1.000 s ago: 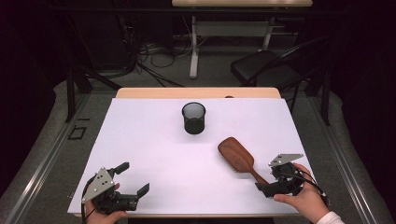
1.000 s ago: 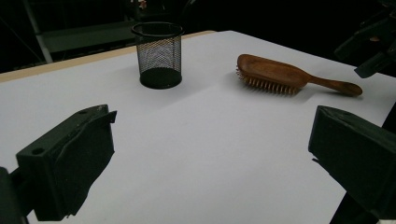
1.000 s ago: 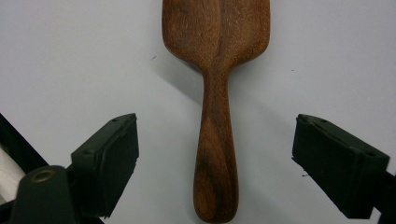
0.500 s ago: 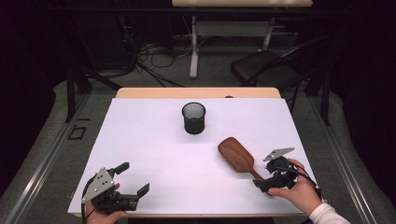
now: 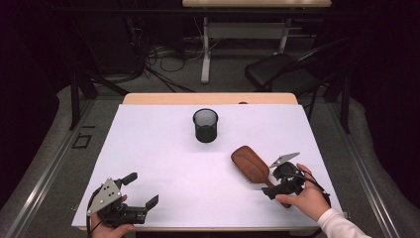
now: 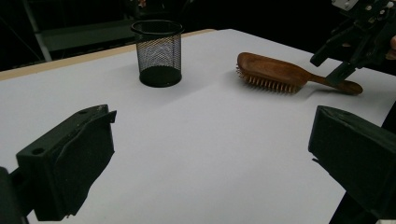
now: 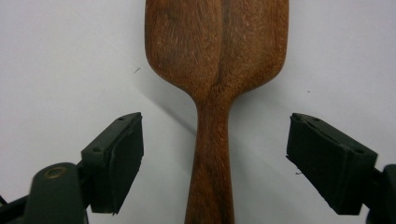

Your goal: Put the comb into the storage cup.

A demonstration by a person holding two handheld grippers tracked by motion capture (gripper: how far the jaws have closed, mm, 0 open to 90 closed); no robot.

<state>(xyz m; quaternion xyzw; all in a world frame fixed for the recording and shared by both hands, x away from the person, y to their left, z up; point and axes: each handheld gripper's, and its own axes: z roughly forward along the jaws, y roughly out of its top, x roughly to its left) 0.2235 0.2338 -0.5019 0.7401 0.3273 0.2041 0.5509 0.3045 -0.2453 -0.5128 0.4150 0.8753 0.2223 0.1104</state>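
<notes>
Right claw (image 5: pixel 268 186) has slid over the brown wooden hairbrush (image 5: pixel 251 164) handle, jaws narrowing but clear; next, squeeze.

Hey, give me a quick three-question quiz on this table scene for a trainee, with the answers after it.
1. True or false: the right gripper is already clamped on the hairbrush.
2. Which way does the hairbrush lie: A) bristles up, B) bristles down on the table, C) standing in the mesh cup?
3. What is between the jaws of the left gripper?

Key
1. False. Its jaws straddle the brush handle with a gap on both sides; they have just been closing.
2. B. The left gripper view shows the bristles against the table and the wooden back up.
3. Nothing. Its jaws stand wide apart over the white tabletop.
</notes>
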